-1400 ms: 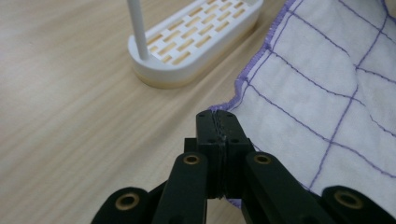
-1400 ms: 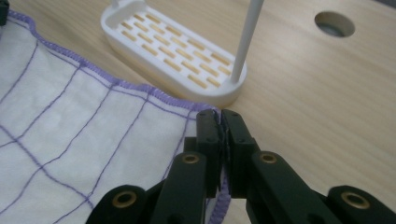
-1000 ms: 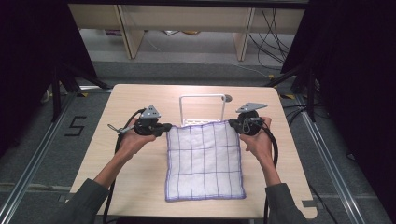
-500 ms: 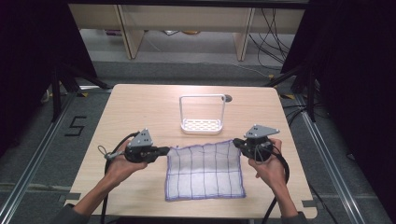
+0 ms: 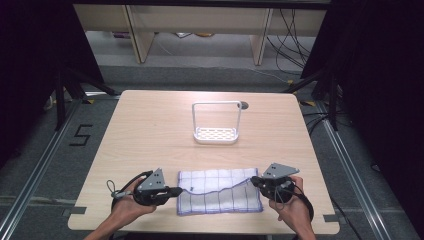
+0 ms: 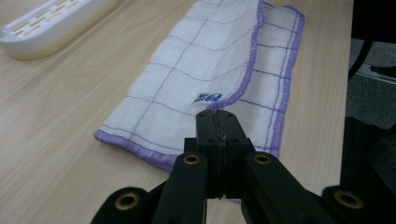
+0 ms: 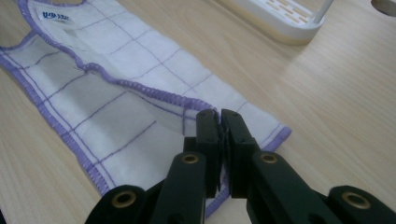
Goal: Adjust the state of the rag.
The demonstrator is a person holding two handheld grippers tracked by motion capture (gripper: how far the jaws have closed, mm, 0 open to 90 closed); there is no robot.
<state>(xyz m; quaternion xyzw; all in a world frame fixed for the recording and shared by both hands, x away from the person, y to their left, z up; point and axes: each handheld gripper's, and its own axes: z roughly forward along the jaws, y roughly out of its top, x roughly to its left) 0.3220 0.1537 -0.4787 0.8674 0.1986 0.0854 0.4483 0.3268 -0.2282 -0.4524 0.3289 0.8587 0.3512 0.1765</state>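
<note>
Folding the cloth (image 5: 220,197) in half: left gripper (image 5: 176,190) and right gripper (image 5: 256,179) pinching its folded-over corners low in frame; next, letting go.

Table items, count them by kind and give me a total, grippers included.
Cloth: 1
Rack: 1
Grippers: 2, left gripper and right gripper, each shut on a corner of the cloth
Total: 4

Woven cotton-like cloth (image 5: 220,197) – matt wood-grain table (image 5: 150,135)
</note>
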